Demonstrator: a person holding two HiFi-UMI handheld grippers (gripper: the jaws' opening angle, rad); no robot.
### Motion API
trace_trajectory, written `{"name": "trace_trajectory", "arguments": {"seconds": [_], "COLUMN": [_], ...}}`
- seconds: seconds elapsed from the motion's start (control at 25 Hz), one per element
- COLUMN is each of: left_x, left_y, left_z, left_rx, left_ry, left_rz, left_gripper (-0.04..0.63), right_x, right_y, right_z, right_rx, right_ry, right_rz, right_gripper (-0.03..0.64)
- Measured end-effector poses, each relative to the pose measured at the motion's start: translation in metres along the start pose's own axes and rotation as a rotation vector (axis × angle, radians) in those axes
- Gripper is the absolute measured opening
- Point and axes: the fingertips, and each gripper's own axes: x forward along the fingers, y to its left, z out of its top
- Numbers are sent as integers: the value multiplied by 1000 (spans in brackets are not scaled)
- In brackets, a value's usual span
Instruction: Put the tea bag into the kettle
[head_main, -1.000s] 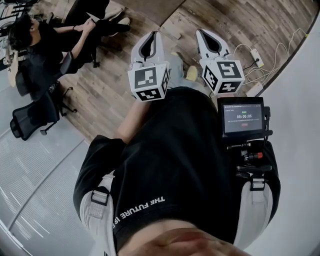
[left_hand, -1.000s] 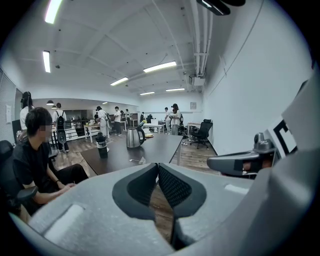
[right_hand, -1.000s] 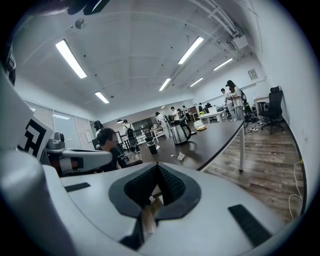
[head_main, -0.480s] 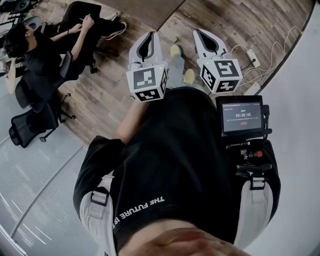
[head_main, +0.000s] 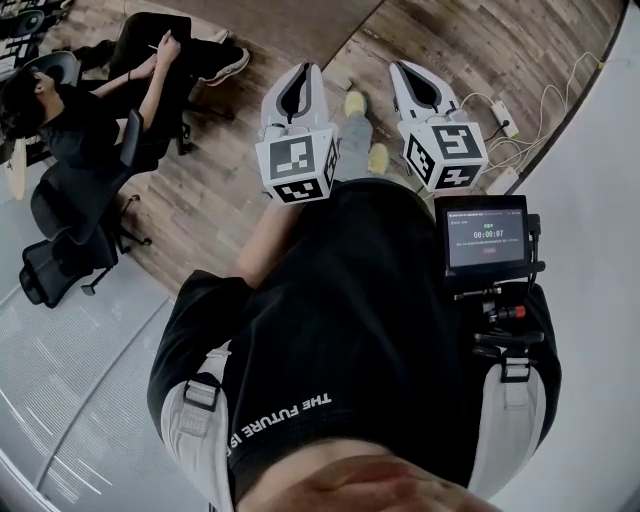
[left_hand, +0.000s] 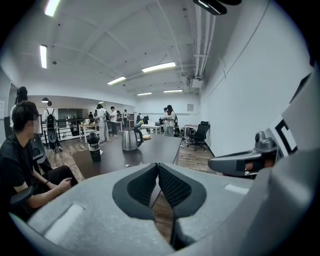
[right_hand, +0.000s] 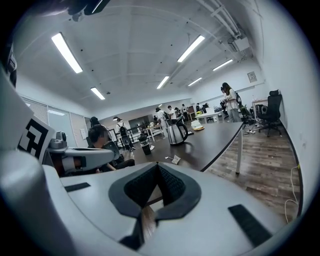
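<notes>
We hold the left gripper (head_main: 299, 70) and right gripper (head_main: 407, 66) side by side over the wooden floor (head_main: 480, 45), well short of the table (left_hand: 155, 150). In each gripper view the jaws are pressed together at the tips, with nothing between them. The kettle (right_hand: 175, 133) stands upright far down the table, with a dark bottle (right_hand: 146, 146) to its left. A small white piece with a string (seemingly the tea bag (right_hand: 175, 160)) lies flat on the table, nearer us than the kettle. A person (head_main: 70, 120) sits at our left.
</notes>
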Motion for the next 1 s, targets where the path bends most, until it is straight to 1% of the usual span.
{"name": "trace_trajectory", "arguments": {"seconds": [0.2,0.44,0.52,0.72,1.0], "left_x": [-5,2,4,5,12], "left_y": [7,0,-3,-7,-14], "left_z": [6,7,10,12,18], "left_rx": [11,10,-1,-65,-11], "left_ry": [-30,-37,-43,-58,-76], "left_rz": [22,-15,-36,-95,-109], "left_gripper": [15,15,15,15,15], "right_x": [3,3,2,3,1], "right_y": [5,3,2,2,-8], "right_z": [10,5,7,9,12], "right_rx": [-25,-34,-39,-67,-67], "right_ry": [-42,-23,-24,-24,-33], "right_rz": [13,21,21,26,4], "right_gripper": [5,5,5,5,5]}}
